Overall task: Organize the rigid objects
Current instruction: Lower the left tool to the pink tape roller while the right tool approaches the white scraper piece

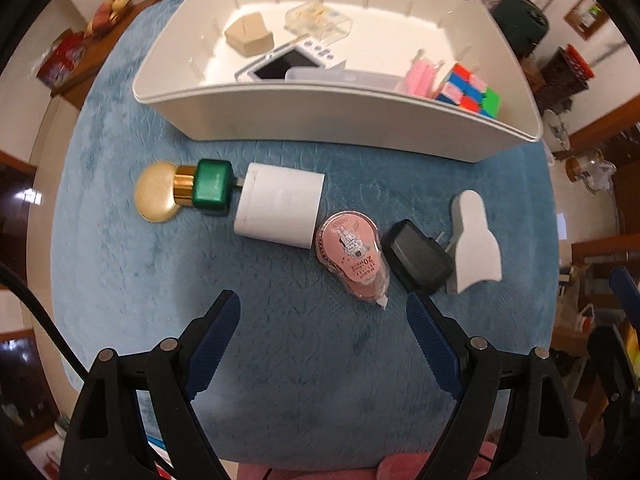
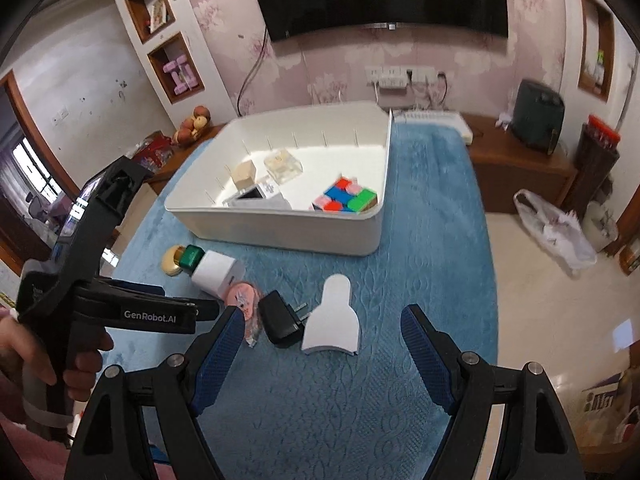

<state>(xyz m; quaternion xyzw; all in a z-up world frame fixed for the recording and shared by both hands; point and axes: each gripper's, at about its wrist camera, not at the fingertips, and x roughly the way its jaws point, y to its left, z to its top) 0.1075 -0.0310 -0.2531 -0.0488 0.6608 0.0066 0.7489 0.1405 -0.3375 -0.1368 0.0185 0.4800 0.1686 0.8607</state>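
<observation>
A blue textured mat [image 1: 132,264] covers the table and carries all items. A white storage bin [image 1: 320,120] sits toward the far edge of the mat.

Row in front of the bin's near wall, left to right:
- Green bottle with a gold cap [image 1: 184,192], lying on its side, cap toward the left edge.
- White charger block [image 1: 280,206], touching the bottle's base.
- Pink correction-tape dispenser [image 1: 352,258], just beside the block's near right corner.
- Black plug adapter [image 1: 416,258], prongs pointing right.
- White bottle-shaped piece [image 1: 474,248], lying flat, touching the adapter's prongs.

Bin contents, left to right: beige block [image 1: 248,36], clear plastic box [image 1: 320,20], white handheld device with screen [image 1: 288,62], pink item [image 1: 420,78], colour cube [image 1: 472,90] in the near right corner.

Left gripper [image 1: 324,312]: jaws spread, nothing between them, over bare mat near the dispenser.

Right gripper [image 2: 322,326]: jaws spread, empty, framing the white piece and the adapter. A hand [image 2: 24,352] holds the left gripper's handle.
</observation>
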